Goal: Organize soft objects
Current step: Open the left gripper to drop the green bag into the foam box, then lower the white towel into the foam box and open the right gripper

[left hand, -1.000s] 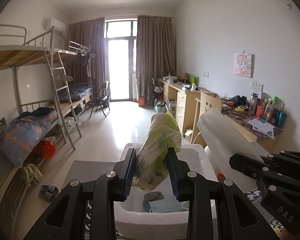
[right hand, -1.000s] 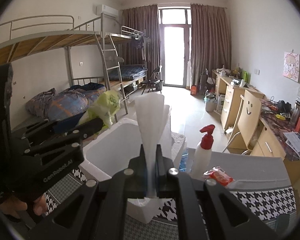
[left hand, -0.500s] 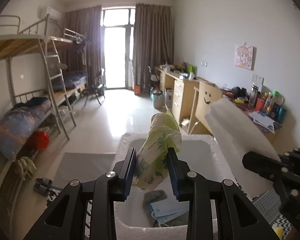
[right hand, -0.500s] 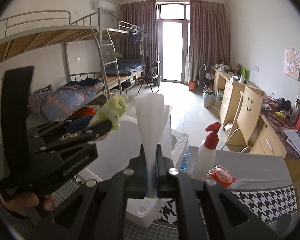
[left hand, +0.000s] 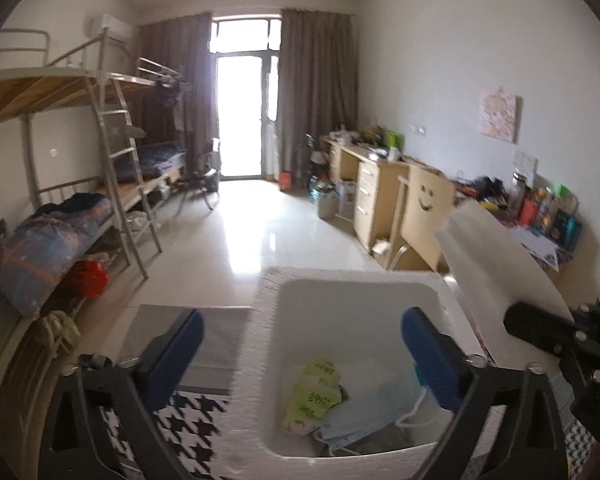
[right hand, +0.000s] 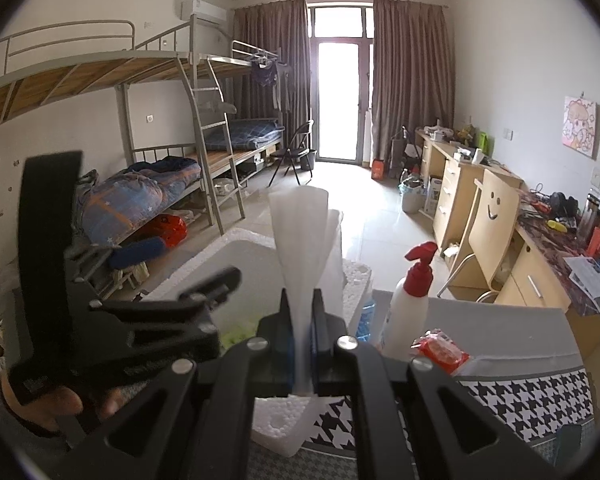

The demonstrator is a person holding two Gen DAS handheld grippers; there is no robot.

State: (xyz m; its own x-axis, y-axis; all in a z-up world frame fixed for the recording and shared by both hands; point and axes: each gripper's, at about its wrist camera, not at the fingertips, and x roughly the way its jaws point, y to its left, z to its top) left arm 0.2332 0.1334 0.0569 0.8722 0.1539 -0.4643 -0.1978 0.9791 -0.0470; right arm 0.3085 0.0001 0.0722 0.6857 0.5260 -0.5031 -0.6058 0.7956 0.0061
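A white foam box (left hand: 256, 360) stands open on the table. Inside it lie a green tissue pack (left hand: 314, 394) and a blue face mask (left hand: 364, 412). My left gripper (left hand: 300, 356) is open and empty above the box. My right gripper (right hand: 301, 344) is shut on the box's white foam lid (right hand: 300, 248) and holds it upright at the box's right side; the lid also shows in the left wrist view (left hand: 496, 264). The left gripper shows in the right wrist view (right hand: 204, 292) over the box (right hand: 236, 256).
A white spray bottle with a red pump (right hand: 412, 296) and a red packet (right hand: 440, 346) stand on the grey mat right of the box. A houndstooth cloth (right hand: 532, 400) covers the table. Bunk beds (right hand: 160, 184) are left, desks (right hand: 460, 184) right.
My left gripper has opened and dropped the green tissue pack into the foam box. The right gripper still holds the lid upright.
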